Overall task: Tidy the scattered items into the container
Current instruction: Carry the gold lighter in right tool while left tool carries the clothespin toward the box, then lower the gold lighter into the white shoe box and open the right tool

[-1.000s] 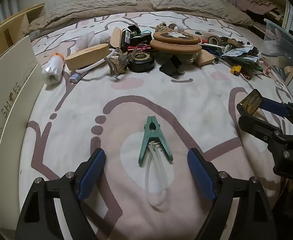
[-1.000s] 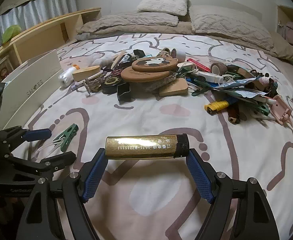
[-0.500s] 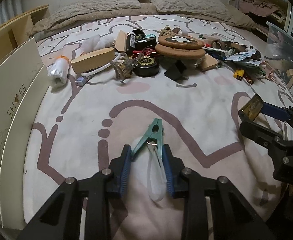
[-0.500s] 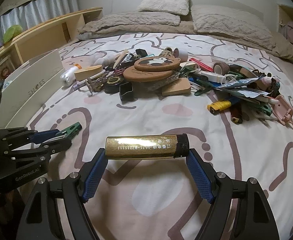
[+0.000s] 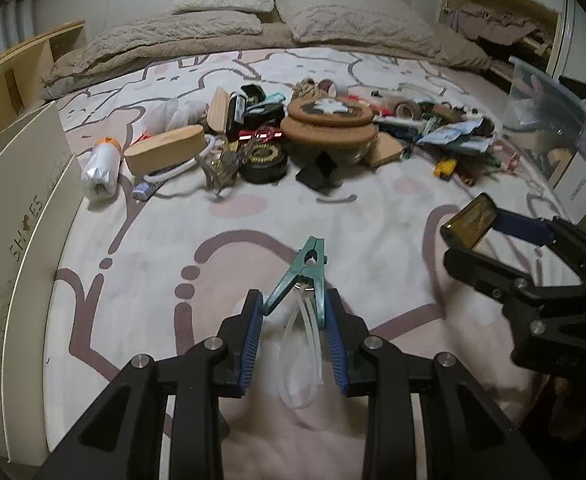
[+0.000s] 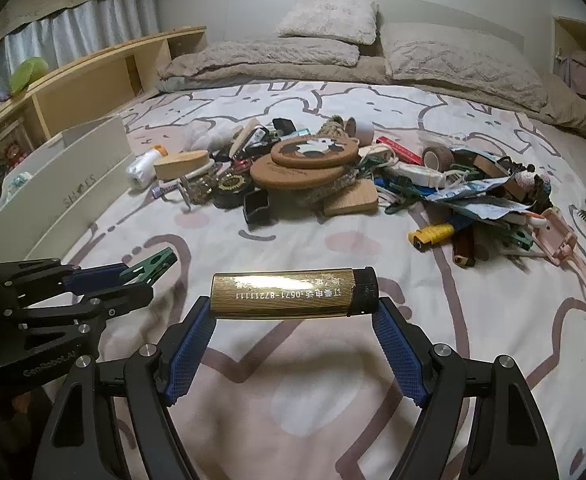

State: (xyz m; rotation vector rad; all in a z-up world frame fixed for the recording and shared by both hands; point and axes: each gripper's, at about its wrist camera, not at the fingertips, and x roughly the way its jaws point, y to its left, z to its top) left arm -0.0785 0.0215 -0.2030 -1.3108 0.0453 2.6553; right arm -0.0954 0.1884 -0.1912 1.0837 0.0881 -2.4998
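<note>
While your left gripper [image 5: 295,322] sits low over the patterned bedspread [image 5: 333,216], its blue pads have just been closing and now pinch the handle end of a green clothes peg [image 5: 309,270]. The peg's nose points away from you, and a loop of clear tubing [image 5: 299,360] hangs from its ring down between the fingers. From the right wrist view you see that same gripper [image 6: 133,280] at the left edge, with the peg's green tip [image 6: 153,264] poking out past the pads.

Your right gripper [image 6: 293,320] stands wide, but it is not empty: a gold cylinder with a black cap [image 6: 293,294] lies crosswise between the two pads, clamped end to end and clear of the bedspread. In the left wrist view it shows end-on at the right [image 5: 469,220].

Farther up the bed lies the heap of scattered items [image 6: 333,176]: round cork discs [image 6: 309,156], a wooden block [image 6: 181,164], a roll of tape [image 6: 437,156], a yellow lighter [image 6: 431,234]. A clear plastic container [image 5: 549,108] stands at the right edge of the bed, well apart from both grippers. A white box marked SHOES [image 5: 21,216] stands along the left side.
</note>
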